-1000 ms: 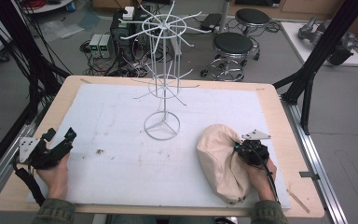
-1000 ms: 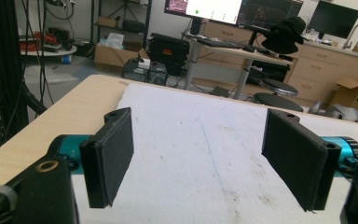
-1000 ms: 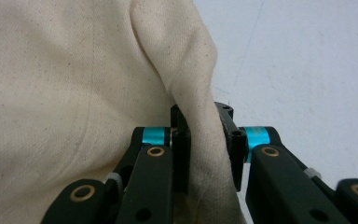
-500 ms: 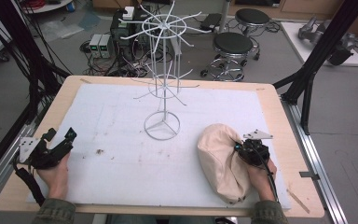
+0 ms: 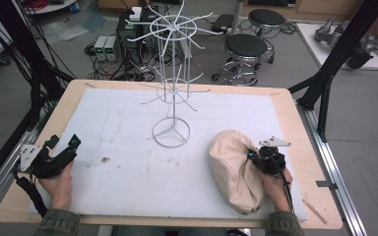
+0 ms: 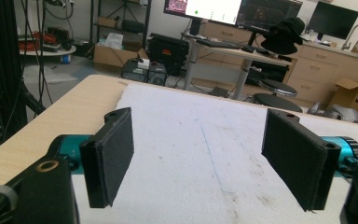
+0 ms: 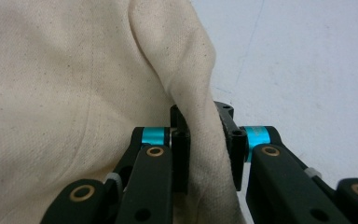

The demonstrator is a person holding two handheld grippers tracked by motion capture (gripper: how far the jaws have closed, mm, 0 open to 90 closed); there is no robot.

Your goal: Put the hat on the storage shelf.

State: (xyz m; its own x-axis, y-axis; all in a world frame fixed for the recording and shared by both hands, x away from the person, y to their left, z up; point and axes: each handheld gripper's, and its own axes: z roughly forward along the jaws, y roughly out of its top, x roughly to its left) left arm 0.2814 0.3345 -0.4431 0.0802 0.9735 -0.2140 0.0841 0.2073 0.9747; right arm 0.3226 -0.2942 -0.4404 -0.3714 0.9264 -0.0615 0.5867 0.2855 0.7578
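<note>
While nothing has shifted over the last second, the right gripper (image 7: pixel 204 135) keeps its jaws clamped on a fold of the cream cloth hat (image 5: pixel 234 169), which lies bunched on the white mat (image 5: pixel 128 147) at the bench's near right, beside the wire rack (image 5: pixel 171 98). Grip looks settled, so I'd judge the lift toward a rack arm is next. Left gripper (image 6: pixel 198 156) rests at the near left edge, jaws wide apart, nothing between them. Mat is scuffed, with small dark crumbs. Bench (image 5: pixel 305 147) is pale wood. Beyond it: stools, cables, electronics on a grey floor; desks with monitors further back.
</note>
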